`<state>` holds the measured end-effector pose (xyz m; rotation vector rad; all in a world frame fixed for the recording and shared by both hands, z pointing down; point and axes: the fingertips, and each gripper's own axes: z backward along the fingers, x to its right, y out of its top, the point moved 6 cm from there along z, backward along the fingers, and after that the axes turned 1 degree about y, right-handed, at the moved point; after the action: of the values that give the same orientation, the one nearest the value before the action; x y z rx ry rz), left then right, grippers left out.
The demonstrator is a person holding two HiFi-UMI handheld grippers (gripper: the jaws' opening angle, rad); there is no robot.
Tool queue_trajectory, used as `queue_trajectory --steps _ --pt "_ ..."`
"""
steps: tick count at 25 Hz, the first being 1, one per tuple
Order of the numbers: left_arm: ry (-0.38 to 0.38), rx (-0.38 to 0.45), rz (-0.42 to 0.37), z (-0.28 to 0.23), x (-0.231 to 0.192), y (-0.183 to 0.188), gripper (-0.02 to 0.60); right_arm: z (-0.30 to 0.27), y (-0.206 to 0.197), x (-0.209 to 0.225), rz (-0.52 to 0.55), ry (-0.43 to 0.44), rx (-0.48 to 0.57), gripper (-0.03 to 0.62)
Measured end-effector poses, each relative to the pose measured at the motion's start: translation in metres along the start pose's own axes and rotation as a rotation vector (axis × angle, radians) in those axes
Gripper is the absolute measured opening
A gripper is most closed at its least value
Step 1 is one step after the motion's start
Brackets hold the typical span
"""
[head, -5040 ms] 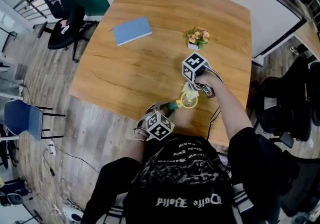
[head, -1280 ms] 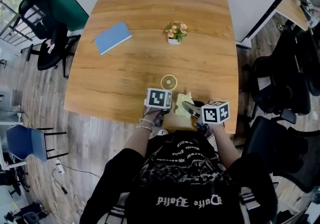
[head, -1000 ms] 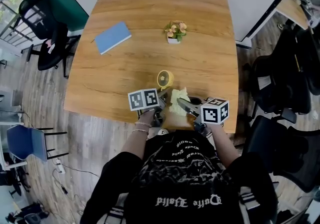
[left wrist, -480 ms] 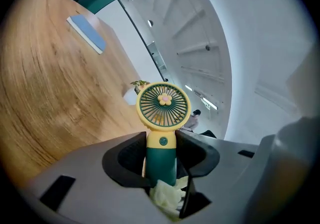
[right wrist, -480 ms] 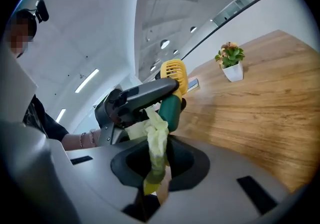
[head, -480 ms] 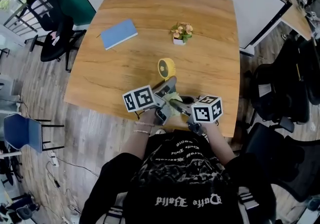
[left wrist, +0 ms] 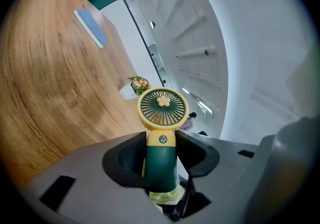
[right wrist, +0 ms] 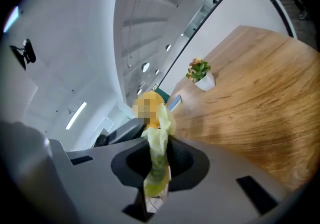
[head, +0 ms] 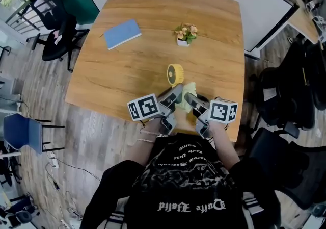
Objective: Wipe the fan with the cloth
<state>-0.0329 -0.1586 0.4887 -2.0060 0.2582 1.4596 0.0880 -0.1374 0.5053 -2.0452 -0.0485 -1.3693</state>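
Left gripper (left wrist: 161, 160) is clamped on the small yellow-and-green handheld fan (left wrist: 162, 110); the pale yellow-green cloth (right wrist: 159, 143) is pinched in the right gripper (right wrist: 156, 168) beside it. Wiping is judged not yet done.

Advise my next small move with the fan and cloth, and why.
Probably swing the right tool so its cloth meets the handheld fan at the grille: the left tool holds it up by the green handle, the cloth hangs pinched beside it, contact not evident yet.
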Motion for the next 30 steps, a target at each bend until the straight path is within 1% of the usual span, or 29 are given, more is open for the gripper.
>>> queue_trajectory --steps 2,3,8,10,12,16,18,20,22,24,25,26,27,29,30 --pt "0.004 -0.001 -0.008 -0.003 0.002 -0.003 0.199 0.002 0.011 -0.001 -0.042 0.012 0.068 0.055" --pt "0.002 0.006 -0.004 -0.003 0.003 -0.003 0.199 0.002 0.015 -0.002 -0.056 0.015 0.084 0.055" --pt "-0.020 0.015 0.007 -0.007 0.009 0.002 0.199 0.009 0.021 -0.004 -0.061 0.006 0.141 0.055" --pt "-0.030 0.026 0.019 -0.008 0.012 0.005 0.199 0.010 0.024 -0.004 -0.064 0.026 0.156 0.055" --pt "-0.051 0.032 0.032 -0.011 0.015 0.009 0.199 0.011 0.032 -0.004 -0.054 0.050 0.169 0.055" --pt "-0.084 0.022 0.045 -0.013 0.019 0.015 0.199 0.008 0.040 -0.013 0.017 0.085 0.221 0.055" --pt "-0.121 0.007 0.059 -0.014 0.023 0.018 0.199 0.009 0.044 -0.016 0.029 0.104 0.259 0.055" --pt "-0.163 -0.018 0.068 -0.015 0.027 0.022 0.199 0.008 0.051 -0.021 0.045 0.143 0.287 0.055" --pt "-0.216 -0.038 0.084 -0.016 0.033 0.024 0.199 0.008 0.057 -0.022 0.063 0.140 0.309 0.055" --pt "-0.318 -0.049 0.155 -0.017 0.047 0.022 0.199 0.010 0.064 -0.022 0.064 0.122 0.349 0.055" --pt "-0.354 -0.058 0.179 -0.018 0.053 0.020 0.199 0.011 0.069 -0.022 0.057 0.118 0.376 0.055" --pt "-0.355 -0.072 0.170 -0.018 0.054 0.017 0.199 0.011 0.075 -0.023 0.052 0.122 0.399 0.055" --pt "-0.320 -0.092 0.125 -0.017 0.049 0.016 0.199 0.012 0.080 -0.024 0.053 0.130 0.417 0.055" --pt "-0.210 -0.133 0.010 -0.015 0.035 0.015 0.199 0.015 0.088 -0.030 0.078 0.154 0.443 0.055" --pt "-0.175 -0.152 -0.021 -0.015 0.031 0.014 0.199 0.016 0.092 -0.035 0.099 0.170 0.452 0.055"
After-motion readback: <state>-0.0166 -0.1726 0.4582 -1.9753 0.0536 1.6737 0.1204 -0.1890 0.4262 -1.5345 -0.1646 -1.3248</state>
